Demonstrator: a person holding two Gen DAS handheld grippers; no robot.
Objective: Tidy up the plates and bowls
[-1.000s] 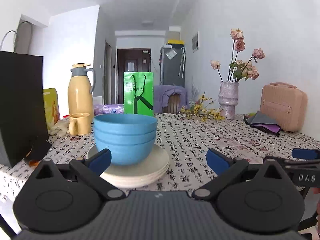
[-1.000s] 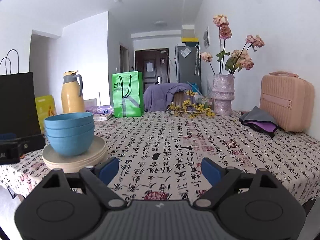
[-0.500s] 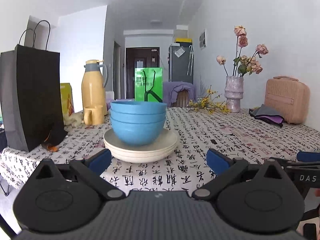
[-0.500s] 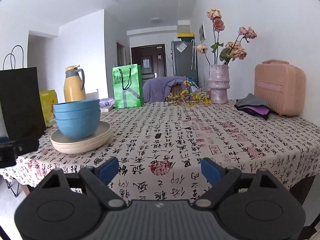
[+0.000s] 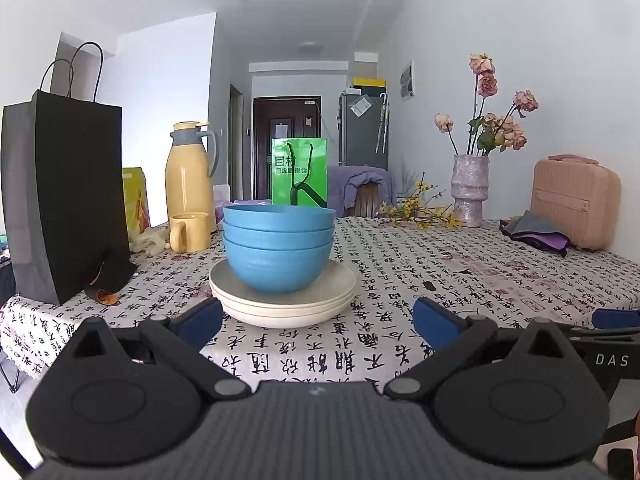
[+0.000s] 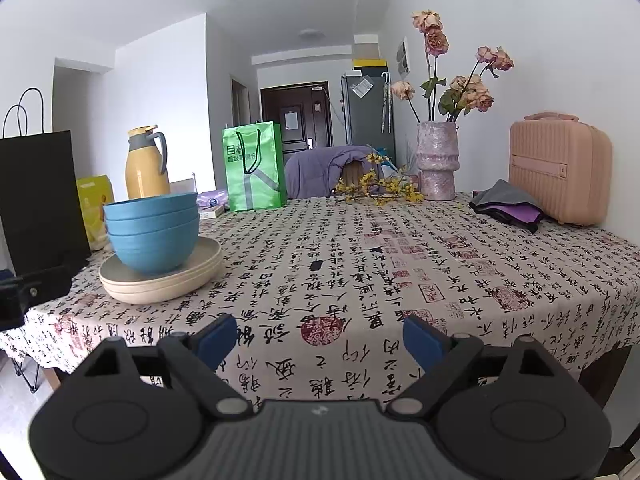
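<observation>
Three blue bowls (image 5: pixel 279 248) sit nested in one another on a stack of cream plates (image 5: pixel 282 302), and the whole pile rests on the bench (image 5: pixel 460 280), on its calligraphy-print cloth, toward the near left part. In the left wrist view the pile lies straight ahead, just beyond the fingertips. In the right wrist view it sits off to the left, well apart from that tool.

The left gripper (image 5: pixel 318 318) has its jaws spread wide and holds nothing. The right gripper (image 6: pixel 319 339) is likewise wide open and empty, facing bare cloth at the bench's front edge.

The bowls look like matte, light, stiff plastic or fibre ware, probably not very fragile, though their smooth curved walls would likely slip in a side pinch. The best hold appears to be the rim of the top bowl, one finger inside and one outside. Nested bowls may cling, so the lower ones could lift along and then drop. The plates seem thin and shallow, and their edges overhang slightly, so a pinch at the lip of the topmost plate seems the way in. The bowls' weight probably has to come off first.

A yellow mug (image 5: pixel 189 232) and a black paper bag (image 5: pixel 64 196) stand close on the left and could be knocked.
</observation>
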